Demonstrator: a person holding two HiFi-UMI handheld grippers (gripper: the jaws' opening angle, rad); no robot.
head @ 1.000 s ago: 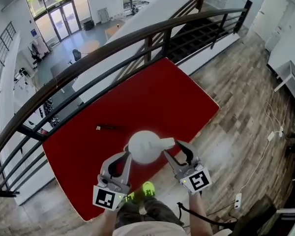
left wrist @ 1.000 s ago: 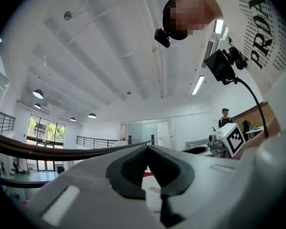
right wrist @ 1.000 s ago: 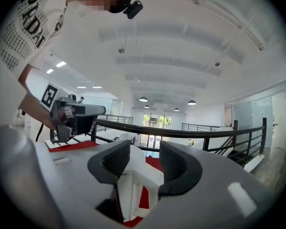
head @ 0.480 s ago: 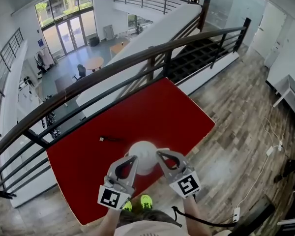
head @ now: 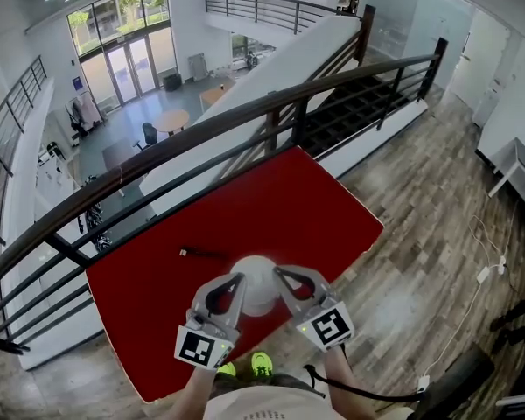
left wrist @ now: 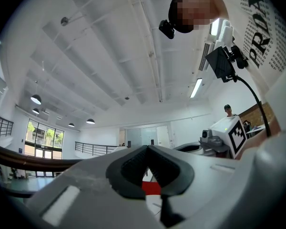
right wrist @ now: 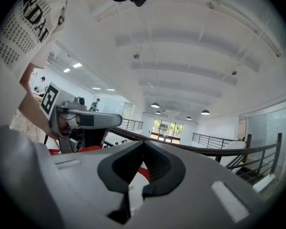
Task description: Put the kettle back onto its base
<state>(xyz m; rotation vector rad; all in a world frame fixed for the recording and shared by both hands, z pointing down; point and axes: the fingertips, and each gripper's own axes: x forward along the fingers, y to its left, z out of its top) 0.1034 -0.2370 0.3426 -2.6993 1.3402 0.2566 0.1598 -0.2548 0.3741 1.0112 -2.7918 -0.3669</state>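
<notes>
A white, round-topped kettle [head: 255, 280] stands on the red table [head: 271, 199] near its front edge; I cannot make out a base under it. My left gripper [head: 241, 277] is shut, with its tips at the kettle's left side. The tips of my shut right gripper [head: 276, 272] lie over the kettle's right side. In the left gripper view the left gripper [left wrist: 147, 148] has its jaw tips together with nothing between them. The right gripper [right wrist: 143, 143] looks the same in the right gripper view. Only red table and a bit of white show through each gap.
A small dark item [head: 199, 253] lies on the table behind the kettle. A dark railing [head: 245, 112] runs along the table's far edge, with a drop to a lower floor beyond. Wooden floor [head: 420, 234] lies to the right, with a cable and power strip [head: 423, 381].
The right gripper's jaws, wide apart around a part jutting from the kettle's right side a second ago, are now together. Both grippers have risen and drawn closer over the kettle.
</notes>
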